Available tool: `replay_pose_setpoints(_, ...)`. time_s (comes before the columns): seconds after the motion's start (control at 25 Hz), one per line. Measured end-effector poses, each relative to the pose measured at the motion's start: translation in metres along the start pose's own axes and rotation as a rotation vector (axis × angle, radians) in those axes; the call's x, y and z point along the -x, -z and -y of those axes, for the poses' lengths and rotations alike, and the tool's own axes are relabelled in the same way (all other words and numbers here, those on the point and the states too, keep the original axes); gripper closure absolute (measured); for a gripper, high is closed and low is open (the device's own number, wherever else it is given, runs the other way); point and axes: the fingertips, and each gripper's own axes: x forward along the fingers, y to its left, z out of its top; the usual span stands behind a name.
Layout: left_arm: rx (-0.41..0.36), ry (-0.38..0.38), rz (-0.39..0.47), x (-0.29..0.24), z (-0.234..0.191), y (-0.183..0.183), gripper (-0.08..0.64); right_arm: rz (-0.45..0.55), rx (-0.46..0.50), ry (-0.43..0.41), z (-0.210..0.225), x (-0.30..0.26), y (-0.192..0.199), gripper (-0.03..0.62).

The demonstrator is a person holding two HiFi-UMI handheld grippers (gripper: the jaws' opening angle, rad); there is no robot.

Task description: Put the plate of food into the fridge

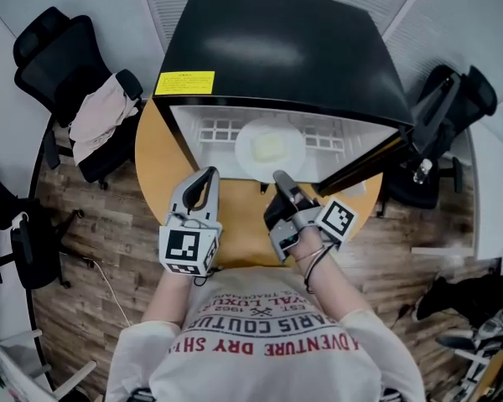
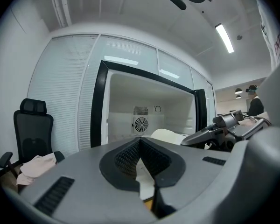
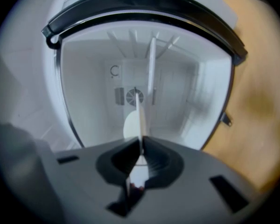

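Head view: the plate (image 1: 270, 147) is at the fridge (image 1: 277, 48) mouth, with the right hand-held gripper (image 1: 281, 179) pinching its near rim. The left hand-held gripper (image 1: 204, 182) hovers beside it over the bench (image 1: 158, 162).

Left gripper view: jaws together, nothing in them.

Right gripper view: jaws clamped on the thin rim alone. With a one-edge hold like that, the plate could sag, spill its food, or clip the shelf (image 1: 220, 130).

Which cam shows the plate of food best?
Head view: the whole plate seen from above, pale food on it, at the fridge opening, right gripper clamped on its near rim. Right gripper view has the plate only edge-on, a thin white line between the jaws. Left gripper view catches just a pale sliver of it.
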Motion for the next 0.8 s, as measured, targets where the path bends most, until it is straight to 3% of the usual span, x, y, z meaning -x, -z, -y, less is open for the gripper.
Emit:
replay_pose_setpoints(0.48,0.004,-0.038,0.015,-0.019,-0.019,-0.005,0.534,0.027,-0.071,0.027,0.007,-0.032,-0.015,0.552)
replay_pose_setpoints(0.8,0.000,-0.041,-0.003,-0.022,-0.023,0.000,0.534,0.073,-0.079,-0.002,0.003,-0.046,-0.028,0.542)
